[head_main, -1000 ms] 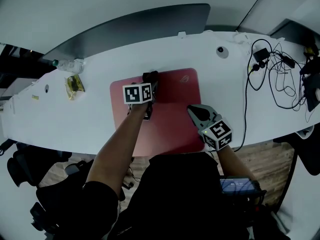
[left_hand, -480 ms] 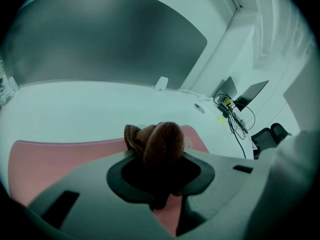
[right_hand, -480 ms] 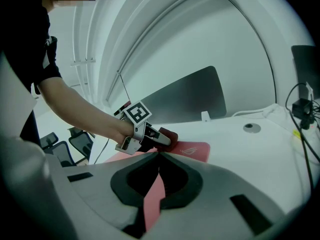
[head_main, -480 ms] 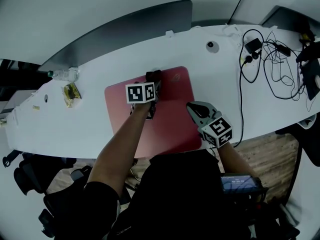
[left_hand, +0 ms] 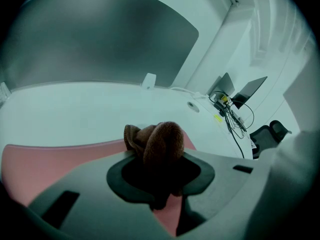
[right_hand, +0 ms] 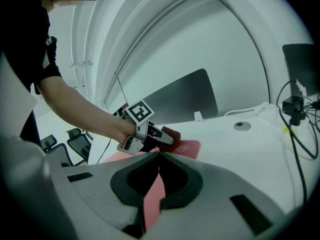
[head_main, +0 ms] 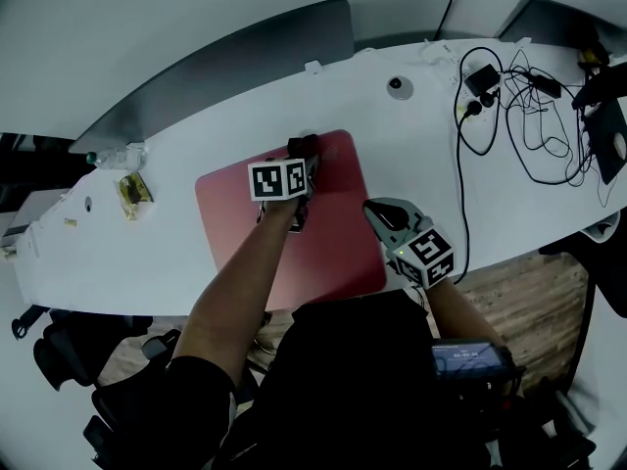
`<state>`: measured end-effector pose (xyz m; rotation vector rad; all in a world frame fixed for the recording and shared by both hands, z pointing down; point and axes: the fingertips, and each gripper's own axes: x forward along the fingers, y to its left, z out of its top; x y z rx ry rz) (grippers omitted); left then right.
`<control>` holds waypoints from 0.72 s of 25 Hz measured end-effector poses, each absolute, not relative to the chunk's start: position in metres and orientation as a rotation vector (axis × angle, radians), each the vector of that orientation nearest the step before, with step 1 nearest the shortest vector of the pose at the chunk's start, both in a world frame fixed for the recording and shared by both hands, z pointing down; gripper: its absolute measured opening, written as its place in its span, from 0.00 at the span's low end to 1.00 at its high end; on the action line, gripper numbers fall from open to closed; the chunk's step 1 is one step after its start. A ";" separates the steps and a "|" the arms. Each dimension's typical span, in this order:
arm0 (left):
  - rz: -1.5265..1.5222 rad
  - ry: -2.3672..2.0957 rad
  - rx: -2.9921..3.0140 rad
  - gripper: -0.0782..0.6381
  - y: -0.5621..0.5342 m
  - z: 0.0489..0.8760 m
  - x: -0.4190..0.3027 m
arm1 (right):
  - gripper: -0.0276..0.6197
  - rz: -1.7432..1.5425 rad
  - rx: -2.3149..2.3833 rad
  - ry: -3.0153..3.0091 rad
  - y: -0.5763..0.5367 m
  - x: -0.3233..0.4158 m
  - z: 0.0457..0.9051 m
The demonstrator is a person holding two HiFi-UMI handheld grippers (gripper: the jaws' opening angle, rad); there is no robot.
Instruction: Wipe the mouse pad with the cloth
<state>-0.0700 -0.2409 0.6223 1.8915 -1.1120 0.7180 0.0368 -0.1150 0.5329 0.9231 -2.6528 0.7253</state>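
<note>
A red mouse pad (head_main: 313, 248) lies on the white desk (head_main: 127, 253) in front of me. My left gripper (head_main: 302, 155) is at the pad's far edge, right of its middle, shut on a bunched brown cloth (left_hand: 159, 141) that rests on the pad (left_hand: 35, 164). The cloth (head_main: 301, 146) shows as a dark lump past the marker cube. My right gripper (head_main: 376, 211) sits at the pad's right edge with its jaws shut and nothing held; in the right gripper view, red pad (right_hand: 152, 196) shows through the slit beneath its tips (right_hand: 159, 154).
A tangle of black cables and chargers (head_main: 509, 106) covers the desk's right end. A round grommet (head_main: 398, 87) sits behind the pad and a dark curved panel (head_main: 225, 62) runs along the back. A wrapper (head_main: 130, 192) and a bottle (head_main: 113, 153) lie far left.
The left gripper has slid the cloth to the right along the pad's far edge. The right gripper stays at the pad's right edge. The head view has shifted.
</note>
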 end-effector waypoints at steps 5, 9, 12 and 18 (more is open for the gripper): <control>0.724 -1.105 1.898 0.27 -0.245 0.622 -0.053 | 0.08 0.729 0.929 -2.652 -0.113 0.050 0.537; 0.729 -1.092 1.911 0.27 -0.247 0.622 -0.037 | 0.08 0.733 0.937 -2.656 -0.114 0.059 0.539; 0.733 -1.079 1.919 0.27 -0.247 0.622 -0.023 | 0.08 0.736 0.942 -2.658 -0.114 0.066 0.539; 0.740 -1.052 1.939 0.27 -0.246 0.621 0.002 | 0.08 0.740 0.938 -2.668 -0.111 0.076 0.539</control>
